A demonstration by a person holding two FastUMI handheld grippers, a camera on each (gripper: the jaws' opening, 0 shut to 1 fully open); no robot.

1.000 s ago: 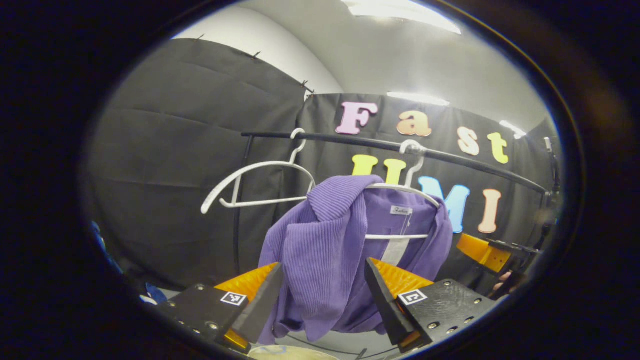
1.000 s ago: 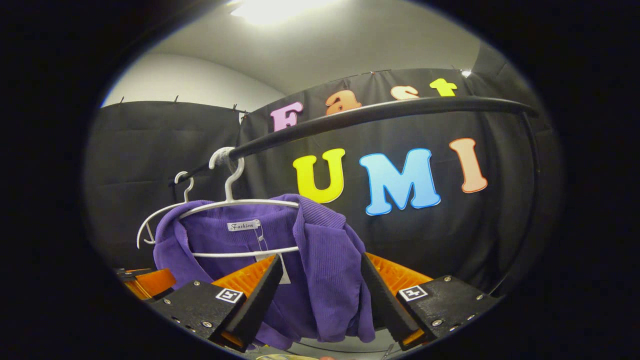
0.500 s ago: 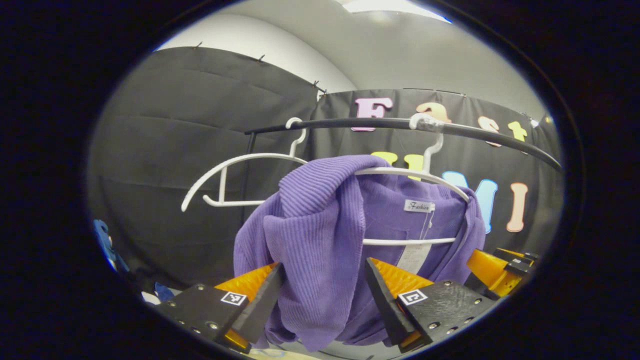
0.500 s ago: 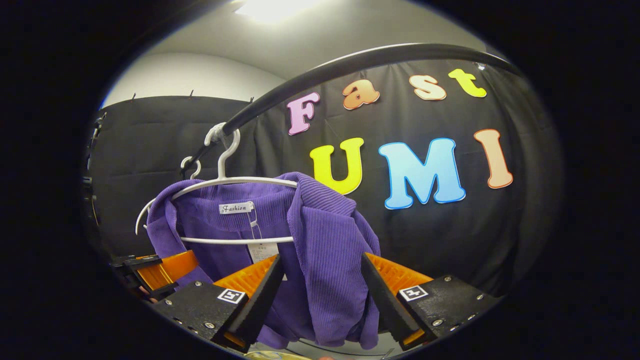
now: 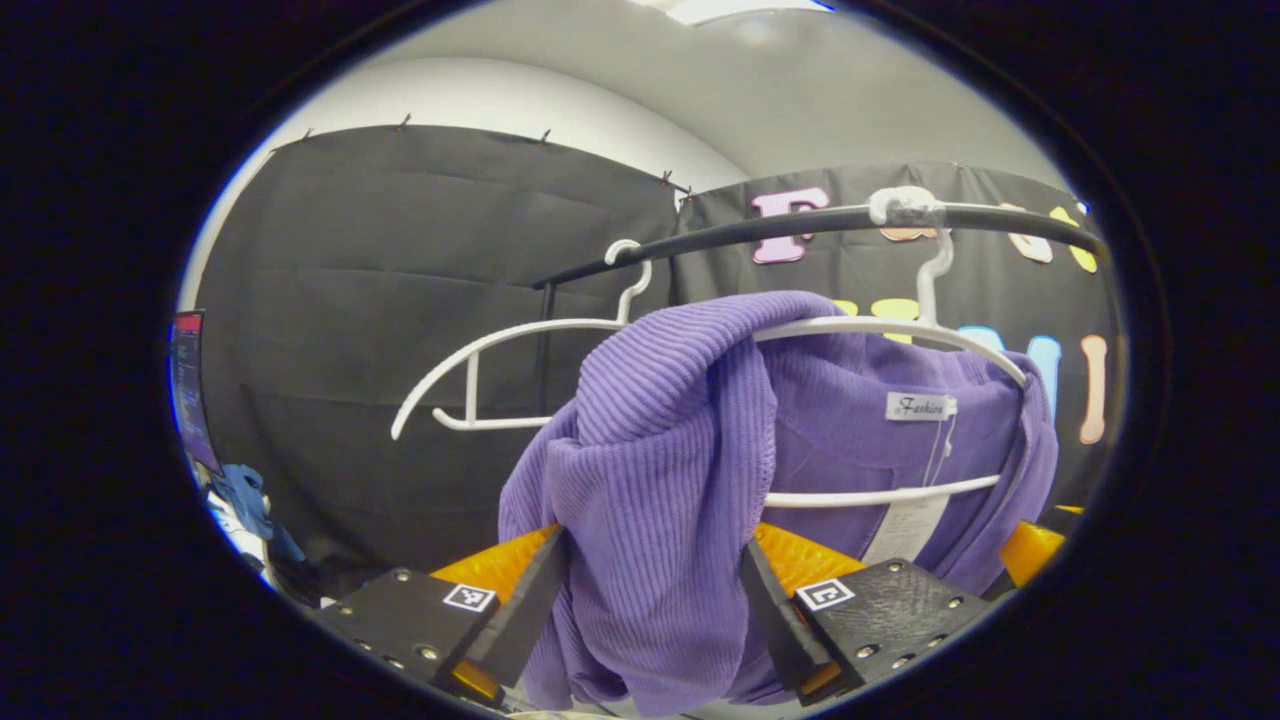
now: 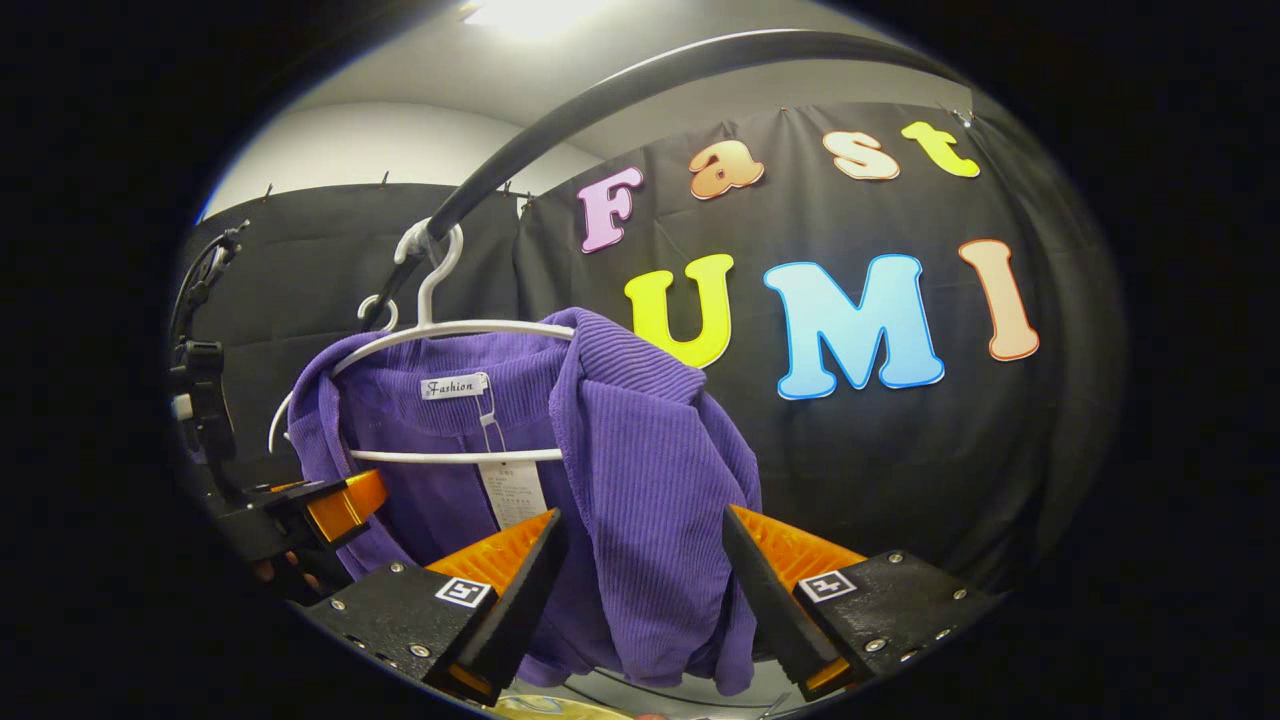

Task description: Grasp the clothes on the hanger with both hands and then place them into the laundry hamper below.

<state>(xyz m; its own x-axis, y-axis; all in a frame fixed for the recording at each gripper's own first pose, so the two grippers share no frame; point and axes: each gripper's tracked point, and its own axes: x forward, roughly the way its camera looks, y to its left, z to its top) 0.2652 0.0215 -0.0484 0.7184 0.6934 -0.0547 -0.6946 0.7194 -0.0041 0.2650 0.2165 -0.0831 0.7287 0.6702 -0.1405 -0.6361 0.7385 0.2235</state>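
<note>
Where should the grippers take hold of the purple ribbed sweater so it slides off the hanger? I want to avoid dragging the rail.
Grip the purple ribbed sweater at each draped shoulder fold, from the front and below, since both folds hang loose past the white hanger ends. Each gripper, left gripper and right gripper, already straddles one.

Ahead of my left gripper I see a purple rib-knit top (image 5: 660, 470) with a white neck label (image 5: 920, 406), on a white hanger (image 5: 880, 330) under a black rail (image 5: 760, 228). Further to that gripper's left hangs a second white hanger (image 5: 500, 345), bare. Past my right gripper the same purple ribbing (image 6: 640, 470), a white paper tag (image 6: 510, 492), black cloth wall (image 6: 860, 470).
</note>
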